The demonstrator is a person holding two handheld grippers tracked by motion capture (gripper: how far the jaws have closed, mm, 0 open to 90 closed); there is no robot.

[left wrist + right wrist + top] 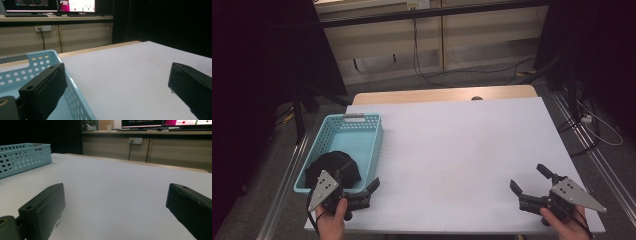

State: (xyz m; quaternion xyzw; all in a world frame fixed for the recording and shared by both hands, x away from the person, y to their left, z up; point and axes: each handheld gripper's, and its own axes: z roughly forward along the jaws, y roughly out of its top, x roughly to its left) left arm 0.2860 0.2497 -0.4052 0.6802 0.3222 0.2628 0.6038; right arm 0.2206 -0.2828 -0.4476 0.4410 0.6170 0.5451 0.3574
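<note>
A light blue perforated basket (379, 137) stands at the table's left, with a black bundle of cloth (332, 164) in its near end. My left gripper (361, 176) is held low at the basket's near right corner. It is open and empty. In the left gripper view (117, 85) one jaw is over the basket's wall (75, 95) and the other over bare table. My right gripper (529, 179) sits near the front right of the white table (462, 145), pointing left, also open and empty. In the right gripper view (115, 205) the basket (22, 157) shows far off.
A wooden strip (437, 95) runs along the table's far edge, with a small dark thing (477, 98) on it. Beyond stand a cabinet wall with cables (417, 55) and a desk with monitors (150, 123). Metal rails (592, 155) flank the table.
</note>
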